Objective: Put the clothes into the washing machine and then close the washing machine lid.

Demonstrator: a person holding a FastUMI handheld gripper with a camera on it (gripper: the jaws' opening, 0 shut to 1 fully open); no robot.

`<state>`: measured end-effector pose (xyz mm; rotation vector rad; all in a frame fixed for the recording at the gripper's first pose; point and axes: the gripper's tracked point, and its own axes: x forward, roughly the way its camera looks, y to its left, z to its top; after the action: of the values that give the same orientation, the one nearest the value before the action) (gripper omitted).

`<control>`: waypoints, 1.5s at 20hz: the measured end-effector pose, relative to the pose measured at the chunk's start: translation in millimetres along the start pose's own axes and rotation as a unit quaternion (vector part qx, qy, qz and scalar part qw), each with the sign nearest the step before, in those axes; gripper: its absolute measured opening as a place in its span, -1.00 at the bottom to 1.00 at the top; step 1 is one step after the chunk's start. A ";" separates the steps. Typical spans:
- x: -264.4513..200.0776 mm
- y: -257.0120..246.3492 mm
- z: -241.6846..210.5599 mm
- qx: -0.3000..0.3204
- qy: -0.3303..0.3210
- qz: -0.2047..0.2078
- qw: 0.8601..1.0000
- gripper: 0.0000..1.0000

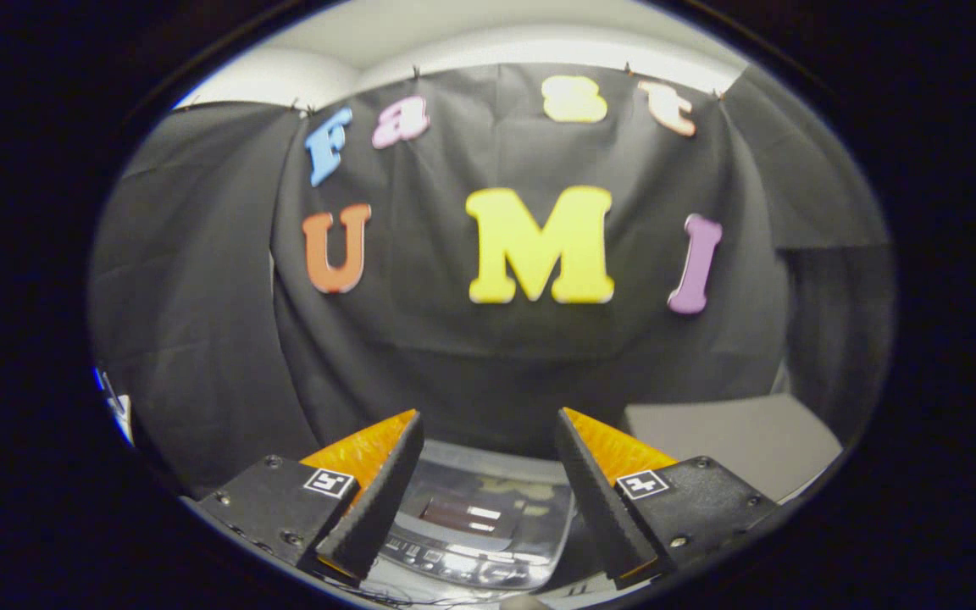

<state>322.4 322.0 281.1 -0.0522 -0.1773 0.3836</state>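
The gripper (488,428) is held up in the air with its fingers spread wide and nothing between them. Below and between the two fingers sits the washing machine (475,529), seen from above: its glossy dark lid (488,508) lies flat and reflects the lights, and a control panel (446,563) with small buttons runs along its near edge. Past the right finger, a plain grey surface (734,440) stands beside the machine against the booth's black cloth wall (200,339).
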 end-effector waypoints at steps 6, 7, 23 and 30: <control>-142.0 -105.4 82.6 0.013 -0.167 -0.047 0.985 0.97; -160.5 -116.2 67.6 0.037 -0.176 -0.051 0.982 0.97; -334.9 -291.4 -216.5 0.052 0.027 -0.187 0.981 1.00; -369.3 -281.0 -243.1 0.040 0.050 -0.166 0.984 1.00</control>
<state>133.1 -81.6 5.9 0.0373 -0.0695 0.0556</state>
